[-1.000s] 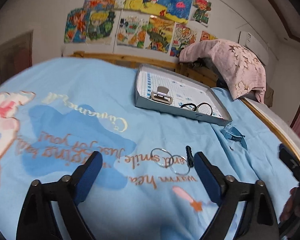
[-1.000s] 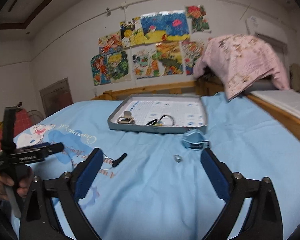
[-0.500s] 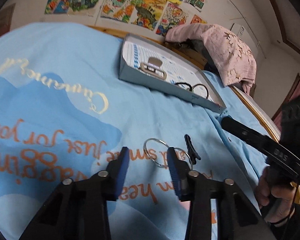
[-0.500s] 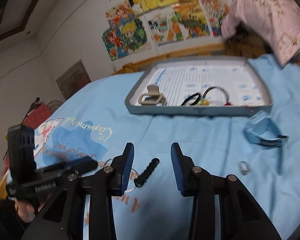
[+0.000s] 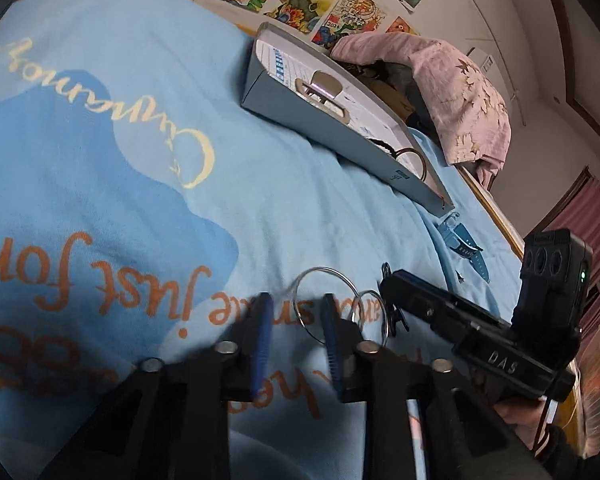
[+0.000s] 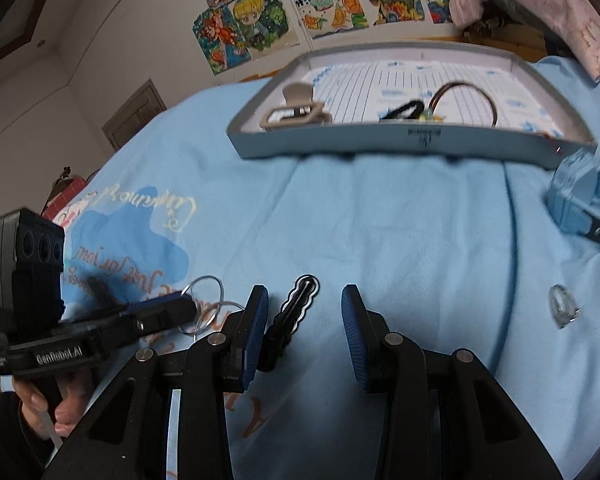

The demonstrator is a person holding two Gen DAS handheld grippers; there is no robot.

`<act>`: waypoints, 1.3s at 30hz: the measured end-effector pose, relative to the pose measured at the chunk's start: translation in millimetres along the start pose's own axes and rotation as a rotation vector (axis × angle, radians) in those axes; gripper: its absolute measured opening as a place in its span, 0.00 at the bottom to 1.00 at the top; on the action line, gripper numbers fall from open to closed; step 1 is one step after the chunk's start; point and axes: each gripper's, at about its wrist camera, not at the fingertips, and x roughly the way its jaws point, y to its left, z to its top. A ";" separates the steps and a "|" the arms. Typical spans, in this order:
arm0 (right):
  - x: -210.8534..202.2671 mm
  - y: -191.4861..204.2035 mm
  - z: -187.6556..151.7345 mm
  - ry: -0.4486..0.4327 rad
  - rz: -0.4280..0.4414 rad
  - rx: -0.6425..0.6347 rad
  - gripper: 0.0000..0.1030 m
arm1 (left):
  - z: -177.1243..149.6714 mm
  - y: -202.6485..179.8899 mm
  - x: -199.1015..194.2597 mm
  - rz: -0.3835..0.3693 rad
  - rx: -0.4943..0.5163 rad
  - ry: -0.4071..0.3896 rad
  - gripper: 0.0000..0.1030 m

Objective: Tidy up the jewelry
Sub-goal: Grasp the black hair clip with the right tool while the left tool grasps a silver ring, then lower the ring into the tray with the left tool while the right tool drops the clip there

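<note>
Two linked silver hoop rings [image 5: 324, 288] lie on the blue bedspread. My left gripper [image 5: 294, 308] is low over them, jaws narrowly open astride the near edge of the larger hoop. The hoops also show in the right wrist view [image 6: 208, 304], partly behind the left gripper. A black wavy hair clip [image 6: 296, 312] lies between the pads of my right gripper [image 6: 304, 300], which is open around it, its left pad close to the clip. The grey tray [image 6: 380, 140] holds a beige clip [image 6: 296, 114] and dark bands [image 6: 464, 100].
A blue watch strap [image 6: 580, 200] lies right of the tray's corner, also in the left wrist view [image 5: 464, 244]. A small clear ring [image 6: 562, 310] sits on the bedspread to the right. A pink cloth [image 5: 440, 92] hangs beyond the tray. Drawings cover the wall.
Both grippers have dropped lower and moved forward. The left has narrowed around the larger hoop. The right has come down around the black clip.
</note>
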 end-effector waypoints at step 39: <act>-72.3 -76.4 92.9 -0.371 -0.042 0.067 0.12 | 115.4 -124.0 -2.5 0.041 0.140 -0.279 0.02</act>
